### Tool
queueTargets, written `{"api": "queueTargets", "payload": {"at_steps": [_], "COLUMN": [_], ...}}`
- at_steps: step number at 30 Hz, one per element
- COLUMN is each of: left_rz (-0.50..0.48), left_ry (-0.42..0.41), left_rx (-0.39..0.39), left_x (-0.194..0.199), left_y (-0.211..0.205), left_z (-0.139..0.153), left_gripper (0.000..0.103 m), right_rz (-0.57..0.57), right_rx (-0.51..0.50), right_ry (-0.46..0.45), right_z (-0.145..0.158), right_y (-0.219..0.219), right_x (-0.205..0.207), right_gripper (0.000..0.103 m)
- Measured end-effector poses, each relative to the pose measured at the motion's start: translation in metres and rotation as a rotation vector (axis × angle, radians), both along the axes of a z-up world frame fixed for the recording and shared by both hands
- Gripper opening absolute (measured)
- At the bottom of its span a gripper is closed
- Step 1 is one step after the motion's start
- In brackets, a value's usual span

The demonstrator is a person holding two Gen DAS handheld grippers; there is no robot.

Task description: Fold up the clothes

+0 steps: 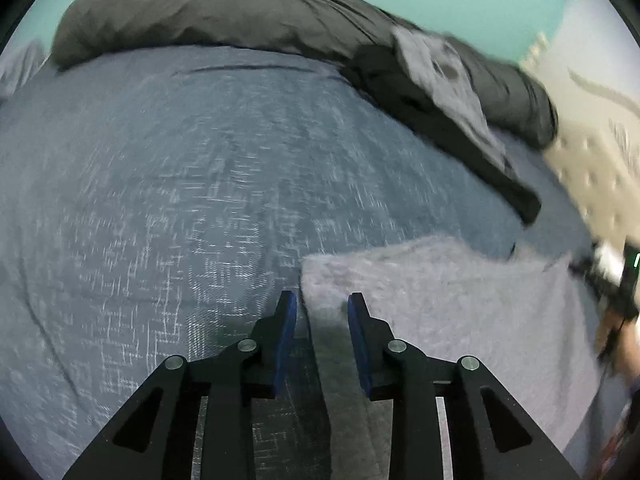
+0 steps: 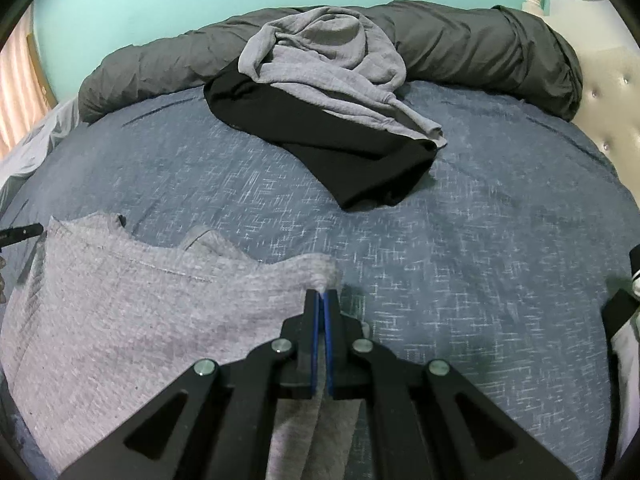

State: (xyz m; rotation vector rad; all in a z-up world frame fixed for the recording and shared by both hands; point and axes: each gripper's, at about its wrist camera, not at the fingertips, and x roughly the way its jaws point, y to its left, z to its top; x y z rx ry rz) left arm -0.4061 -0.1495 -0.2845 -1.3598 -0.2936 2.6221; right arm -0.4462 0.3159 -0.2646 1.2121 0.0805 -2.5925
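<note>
The right gripper (image 2: 322,298) is pinching a corner of the light grey knit garment (image 2: 120,312) on the blue woven bedspread (image 2: 480,240), readying a fold, while the left gripper (image 1: 322,304) is hovering narrowly parted astride its opposite edge.

A bed covered in a blue cross-hatched sheet (image 2: 460,240) carries everything here. Up along the far edge lies a long rolled dark grey duvet (image 2: 460,44). Just in front of it sits a heap: a black garment (image 2: 340,140) flat on the sheet, a crumpled grey garment (image 2: 320,52) partly over it. At the near edge, a light grey garment (image 2: 120,308) is spread on the sheet.
</note>
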Motion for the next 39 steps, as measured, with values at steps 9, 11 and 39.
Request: {"api": "queueTargets", "payload": {"at_steps": [9,11,39], "left_rz": [-0.011,-0.007,0.070], "left_ry": [-0.054,-0.013,0.006], "left_rx": [0.029,0.016,-0.009], "left_x": [-0.015,-0.011,-0.015], "left_y": [-0.003,-0.003,-0.007], "left_z": [-0.020,-0.013,-0.023], "left_gripper": [0.003,0.003,0.004], "right_rz": [-0.008,-0.012,-0.043], "right_rx": [0.010,0.018,-0.177], "right_ry": [0.024,0.040,-0.086], "right_z": [0.004,0.007,-0.007], "right_y": [0.001,0.000,0.042], "right_x": [0.000,-0.001,-0.008], "right_gripper": [0.002,0.002,0.016]}}
